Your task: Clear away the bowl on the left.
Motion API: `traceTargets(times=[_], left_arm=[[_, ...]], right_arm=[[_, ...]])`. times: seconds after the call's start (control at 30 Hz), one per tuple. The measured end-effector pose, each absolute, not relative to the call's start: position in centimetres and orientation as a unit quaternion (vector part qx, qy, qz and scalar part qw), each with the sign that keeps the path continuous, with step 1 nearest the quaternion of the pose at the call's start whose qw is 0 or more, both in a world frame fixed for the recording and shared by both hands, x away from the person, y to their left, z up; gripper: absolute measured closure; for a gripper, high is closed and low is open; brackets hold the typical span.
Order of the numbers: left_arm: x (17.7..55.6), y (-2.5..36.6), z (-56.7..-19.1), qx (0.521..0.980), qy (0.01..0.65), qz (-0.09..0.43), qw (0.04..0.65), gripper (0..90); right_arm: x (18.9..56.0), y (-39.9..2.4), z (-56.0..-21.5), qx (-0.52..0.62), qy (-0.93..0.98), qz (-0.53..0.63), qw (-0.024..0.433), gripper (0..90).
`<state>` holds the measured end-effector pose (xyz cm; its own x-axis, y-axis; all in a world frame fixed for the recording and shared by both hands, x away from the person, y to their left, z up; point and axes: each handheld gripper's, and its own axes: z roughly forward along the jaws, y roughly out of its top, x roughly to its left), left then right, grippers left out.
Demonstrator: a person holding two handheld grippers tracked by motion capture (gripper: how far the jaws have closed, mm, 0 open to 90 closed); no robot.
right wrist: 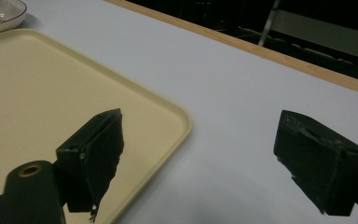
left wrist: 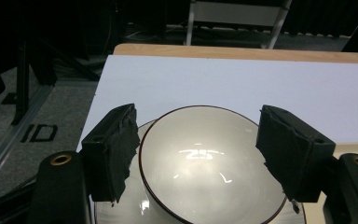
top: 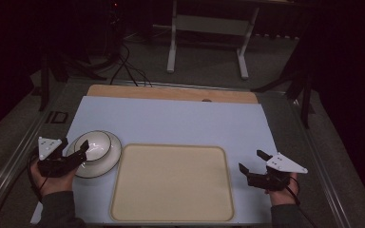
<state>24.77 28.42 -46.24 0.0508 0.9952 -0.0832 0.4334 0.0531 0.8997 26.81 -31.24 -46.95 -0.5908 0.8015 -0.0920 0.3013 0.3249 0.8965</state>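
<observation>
A white bowl with a dark rim lies upside down on a white plate at the left of the table. My left gripper is open, its jaws straddling the bowl's near left side without closing on it. In the left gripper view the bowl sits between and just beyond the two jaws, with the plate under it. A cream tray lies bare in the middle front. My right gripper is open over the white mat just right of the tray, holding nothing.
A pale blue-white mat covers the table, with a wooden strip along the far edge. A metal frame stand and cables sit on the floor beyond. The plate's rim shows far left in the right gripper view.
</observation>
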Motion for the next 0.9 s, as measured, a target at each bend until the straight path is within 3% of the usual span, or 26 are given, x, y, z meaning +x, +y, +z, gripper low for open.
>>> traceTargets(times=[0.9], left_arm=[[27.2,29.1,-47.3,0.596,0.625,0.329,0.384,29.9]], right_arm=[[26.8,-31.5,-46.9,0.365,0.758,0.469,0.267,14.7]])
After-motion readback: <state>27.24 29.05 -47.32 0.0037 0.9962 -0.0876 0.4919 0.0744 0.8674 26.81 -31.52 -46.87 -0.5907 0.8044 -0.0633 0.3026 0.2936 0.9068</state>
